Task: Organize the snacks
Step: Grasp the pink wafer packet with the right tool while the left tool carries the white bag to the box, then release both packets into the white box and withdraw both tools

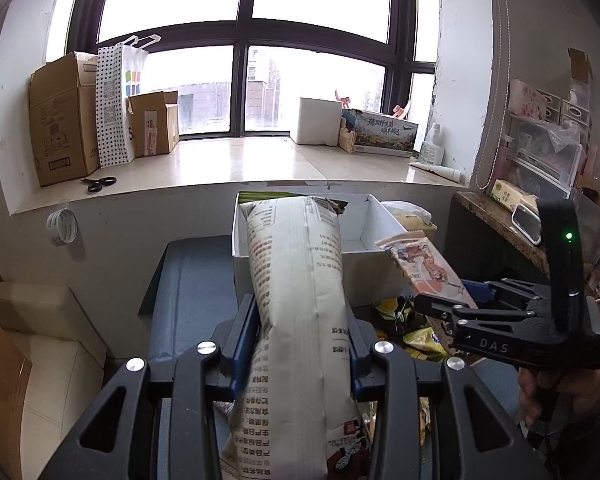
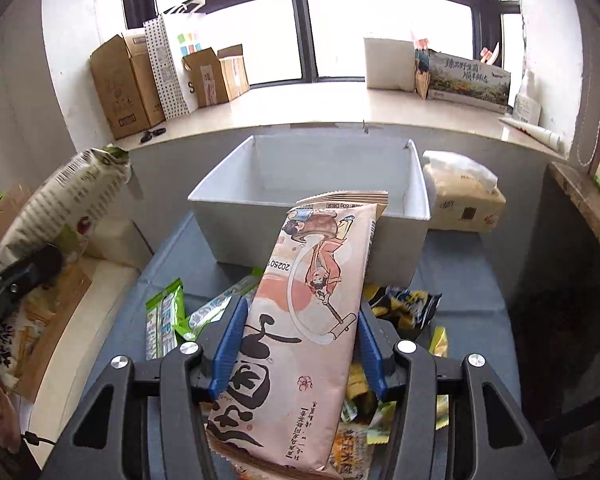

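Note:
My left gripper (image 1: pixel 302 320) is shut on a long cream snack bag with printed text (image 1: pixel 296 304), held upright, its top over the near left part of the white box (image 1: pixel 364 258). My right gripper (image 2: pixel 300 320) is shut on a pink snack pack with a cartoon figure (image 2: pixel 308 304), its top end at the white box's near wall (image 2: pixel 236 224). The box looks empty inside. The right gripper with the pink pack (image 1: pixel 424 268) shows in the left wrist view; the cream bag (image 2: pixel 60 204) shows at the left of the right wrist view.
Loose snack packets, green (image 2: pixel 164 320) and yellow-black (image 2: pixel 404 300), lie on the blue-grey table (image 2: pixel 460 280) below the grippers. A tissue pack (image 2: pixel 464 196) stands right of the box. The windowsill behind holds cardboard boxes (image 1: pixel 60 120), a dotted bag and scissors (image 1: pixel 100 184). A cluttered shelf (image 1: pixel 540 160) is at right.

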A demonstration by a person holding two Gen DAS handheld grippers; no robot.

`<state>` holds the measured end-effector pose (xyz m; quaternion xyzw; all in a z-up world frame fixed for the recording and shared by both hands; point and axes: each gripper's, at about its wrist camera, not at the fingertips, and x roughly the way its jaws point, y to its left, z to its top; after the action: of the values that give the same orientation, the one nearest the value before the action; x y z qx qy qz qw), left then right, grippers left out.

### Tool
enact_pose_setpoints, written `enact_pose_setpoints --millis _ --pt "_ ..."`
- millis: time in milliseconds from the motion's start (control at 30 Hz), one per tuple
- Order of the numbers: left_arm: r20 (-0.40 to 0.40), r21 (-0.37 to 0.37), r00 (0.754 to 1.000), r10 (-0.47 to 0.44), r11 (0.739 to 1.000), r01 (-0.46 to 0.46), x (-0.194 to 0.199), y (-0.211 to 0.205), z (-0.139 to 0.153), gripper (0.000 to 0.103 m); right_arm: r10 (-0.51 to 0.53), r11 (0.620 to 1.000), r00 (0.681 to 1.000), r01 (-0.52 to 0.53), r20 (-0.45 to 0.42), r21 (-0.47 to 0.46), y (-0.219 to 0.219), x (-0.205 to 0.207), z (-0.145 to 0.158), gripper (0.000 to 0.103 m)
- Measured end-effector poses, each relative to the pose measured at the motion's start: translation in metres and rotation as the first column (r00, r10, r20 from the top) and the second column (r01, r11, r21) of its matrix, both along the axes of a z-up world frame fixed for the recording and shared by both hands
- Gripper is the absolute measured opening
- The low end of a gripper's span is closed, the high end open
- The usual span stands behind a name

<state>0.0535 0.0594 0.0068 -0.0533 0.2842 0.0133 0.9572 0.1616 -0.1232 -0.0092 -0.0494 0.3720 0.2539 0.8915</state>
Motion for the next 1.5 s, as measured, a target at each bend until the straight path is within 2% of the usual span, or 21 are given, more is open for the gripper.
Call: enact_pose_setpoints --millis 100,200,333,433,500,667,700,733,767,800,833,900,1000,1067,1133,1267,1333,1433,1500 --pt "-0.012 -0.001 1.000 0.022 1.000 -0.022 0.033 0.006 0.004 0.042 -0.007 1.000 0.999 0.007 0.036 -0.001 0.001 0.026 0.012 0.057" --pt "-0.019 0.004 1.000 0.023 1.000 -0.023 0.071 0.014 0.006 0.041 0.001 1.000 1.000 -0.001 0.026 0.023 0.005 0.067 0.019 0.057" --pt "-0.026 -0.012 1.000 0.011 1.000 -0.012 0.132 0.023 0.004 0.041 0.002 1.000 0.999 -0.002 0.033 -0.009 0.017 0.122 0.017 0.057" --pt "-0.057 0.018 0.998 0.006 1.000 -0.005 0.183 0.022 -0.005 0.042 -0.001 1.000 1.000 0.000 -0.023 -0.023 0.025 0.169 0.007 0.057" --pt "-0.060 0.042 0.998 0.011 0.999 -0.009 0.211 0.023 -0.014 0.042 0.003 0.999 1.000 -0.003 -0.014 -0.054 0.032 0.190 0.001 0.057" --pt "-0.142 0.022 0.990 0.020 1.000 -0.018 0.260 0.030 -0.043 0.043 -0.004 0.998 0.998 0.000 -0.063 -0.063 0.040 0.226 -0.016 0.057" --pt "-0.160 0.018 0.987 0.018 1.000 -0.016 0.266 0.032 -0.050 0.045 -0.012 0.997 0.998 0.006 -0.066 -0.081 0.041 0.231 -0.021 0.058" --pt "-0.172 0.013 0.985 0.016 1.000 -0.014 0.269 0.033 -0.056 0.054 -0.018 0.995 0.997 0.011 -0.072 -0.097 0.041 0.234 -0.026 0.058" --pt "-0.188 0.007 0.982 0.013 1.000 -0.012 0.272 0.034 -0.061 0.063 -0.026 0.994 0.996 0.017 -0.084 -0.109 0.041 0.237 -0.033 0.059" --pt "-0.198 0.002 0.980 0.008 1.000 -0.007 0.273 0.036 -0.065 0.090 -0.041 0.993 0.994 0.030 -0.099 -0.117 0.040 0.240 -0.039 0.060" --pt "-0.195 0.002 0.981 0.008 1.000 -0.008 0.273 0.038 -0.067 0.103 -0.053 0.992 0.993 0.040 -0.106 -0.119 0.037 0.240 -0.043 0.071" --pt "-0.176 -0.003 0.984 0.010 1.000 -0.010 0.268 0.042 -0.067 0.103 -0.049 0.994 0.994 0.038 -0.100 -0.107 0.034 0.239 -0.046 0.090" --pt "-0.172 -0.049 0.985 -0.017 0.999 0.009 0.257 0.049 -0.064 0.103 -0.042 0.991 0.997 0.033 -0.065 -0.129 0.033 0.230 -0.040 0.093" --pt "-0.143 -0.032 0.990 -0.004 1.000 -0.001 0.247 0.051 -0.058 0.103 -0.041 0.989 0.999 0.037 -0.026 -0.146 0.033 0.221 -0.032 0.095" --pt "-0.112 -0.021 0.994 0.013 1.000 -0.016 0.235 0.052 -0.049 0.103 -0.029 0.990 1.000 0.029 0.008 -0.139 0.031 0.211 -0.023 0.103" --pt "-0.057 -0.015 0.998 0.018 1.000 -0.019 0.206 0.053 -0.032 0.103 -0.006 0.992 0.995 0.019 0.098 -0.128 0.023 0.183 0.001 0.103" --pt "-0.062 0.000 0.997 0.041 0.999 -0.041 0.190 0.051 -0.028 0.103 0.007 0.994 0.991 0.008 0.132 -0.112 0.017 0.166 0.012 0.103" --pt "-0.048 -0.019 0.998 0.030 0.999 -0.031 0.158 0.046 -0.024 0.103 0.016 0.999 0.987 -0.009 0.163 -0.044 0.002 0.138 0.026 0.103" --pt "-0.024 -0.031 1.000 0.016 0.999 -0.017 0.130 0.041 -0.021 0.103 0.035 0.999 0.976 -0.035 0.215 -0.004 -0.009 0.113 0.033 0.103"
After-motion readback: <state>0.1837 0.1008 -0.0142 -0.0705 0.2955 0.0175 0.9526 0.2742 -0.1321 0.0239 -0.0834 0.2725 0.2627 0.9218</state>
